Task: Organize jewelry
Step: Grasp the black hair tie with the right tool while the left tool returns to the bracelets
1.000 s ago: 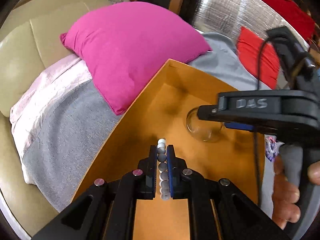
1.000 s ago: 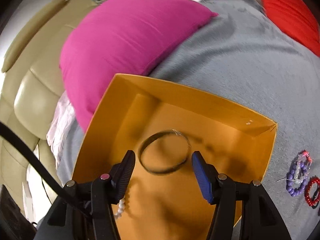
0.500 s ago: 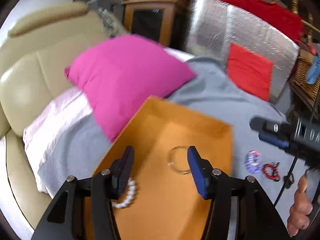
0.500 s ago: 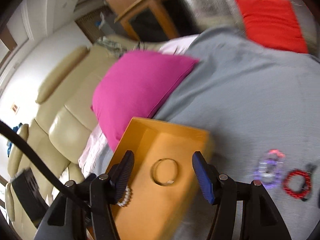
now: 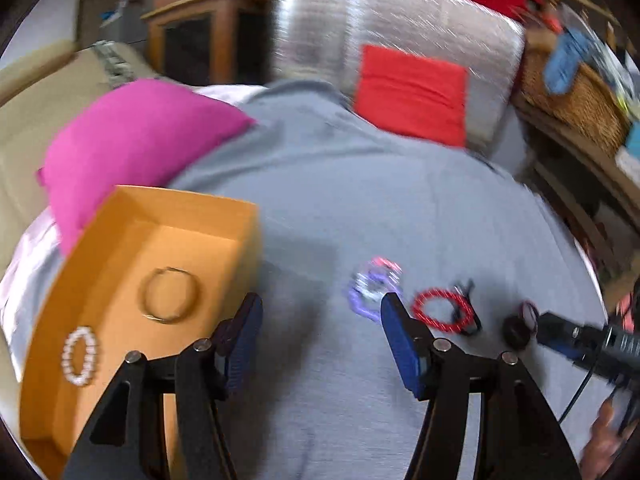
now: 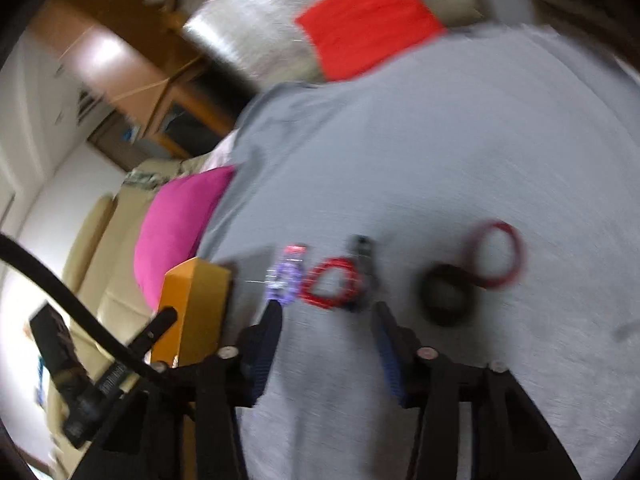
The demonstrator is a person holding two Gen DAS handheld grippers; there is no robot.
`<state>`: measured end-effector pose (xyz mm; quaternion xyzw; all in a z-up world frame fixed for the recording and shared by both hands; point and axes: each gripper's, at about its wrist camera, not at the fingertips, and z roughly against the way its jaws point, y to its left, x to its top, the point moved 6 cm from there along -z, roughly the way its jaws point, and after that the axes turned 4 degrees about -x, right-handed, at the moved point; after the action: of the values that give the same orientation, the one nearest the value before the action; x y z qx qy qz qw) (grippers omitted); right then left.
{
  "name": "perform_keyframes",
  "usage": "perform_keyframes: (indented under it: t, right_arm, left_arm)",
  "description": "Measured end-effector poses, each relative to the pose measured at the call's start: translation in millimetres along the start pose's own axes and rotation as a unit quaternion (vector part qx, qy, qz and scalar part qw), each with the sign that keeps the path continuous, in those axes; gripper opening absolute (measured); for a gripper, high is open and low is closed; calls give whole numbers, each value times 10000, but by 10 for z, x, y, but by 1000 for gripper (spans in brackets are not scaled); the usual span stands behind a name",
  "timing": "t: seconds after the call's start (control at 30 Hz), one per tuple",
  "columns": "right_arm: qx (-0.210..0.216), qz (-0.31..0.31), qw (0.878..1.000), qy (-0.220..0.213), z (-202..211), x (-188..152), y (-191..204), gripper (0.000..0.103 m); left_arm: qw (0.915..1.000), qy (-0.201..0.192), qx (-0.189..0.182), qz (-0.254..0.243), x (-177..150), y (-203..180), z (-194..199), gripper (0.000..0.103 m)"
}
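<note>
In my left view, pearl bracelet (image 5: 80,355) and bangle (image 5: 170,295) lie in the orange box (image 5: 192,208); left tongs (image 5: 320,340) opening, empty; purple bracelet (image 5: 370,288), red bracelet (image 5: 440,310) on grey blanket (image 5: 360,200); right tongs (image 6: 326,336) closing, empty.

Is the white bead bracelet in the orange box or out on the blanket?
In. The white bead bracelet lies flat on the floor of the orange box, near the metal bangle.

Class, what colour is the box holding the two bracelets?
Orange box; left wrist view shows it best.
</note>
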<state>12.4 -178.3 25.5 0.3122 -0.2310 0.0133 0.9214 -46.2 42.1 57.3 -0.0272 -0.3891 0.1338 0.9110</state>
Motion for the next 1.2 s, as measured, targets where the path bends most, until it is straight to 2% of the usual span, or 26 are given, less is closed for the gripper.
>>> perform_keyframes:
  t: [0.07, 0.13, 0.27, 0.37, 0.57, 0.7, 0.8, 1.0, 1.03, 1.2]
  right_arm:
    - [34, -297, 9993, 222, 8, 25, -246, 41]
    - [8, -589, 9979, 269, 14, 52, -448, 41]
    - [33, -944, 9946, 434, -75, 94, -673, 39]
    - [-124, -987, 9938, 486, -193, 136, -697, 39]
    - [-524, -852, 9941, 420, -348, 196, -739, 38]
    - [-826, -632, 9941, 310, -413, 187, -699, 15]
    - [-930, -553, 9938, 270, -388, 166, -715, 11]
    - [-868, -606, 9938, 345, -315, 104, -741, 11]
    - [-858, -615, 9938, 360, -298, 85, -753, 11]
    - [-807, -657, 9938, 386, -200, 66, -804, 11]
  left_arm:
    - [9996, 160, -230, -76, -73, -134, -119, 62]
    - [9982, 299, -485, -212, -123, -292, -226, 62]
    - [9930, 611, -922, -424, -235, -564, -479, 62]
    - [9886, 881, -1104, -520, -325, -694, -639, 62]
    - [9832, 885, -1493, -567, -315, -891, -719, 62]
    - [9812, 844, -1615, -641, -304, -1001, -764, 62]
    - [9800, 822, -1702, -622, -285, -1036, -797, 61]
    - [9717, 952, -2018, -778, -294, -1160, -897, 13]
    - [9704, 1000, -2042, -814, -316, -1173, -896, 10]
    - [9639, 1370, -2132, -821, -467, -1147, -854, 7]
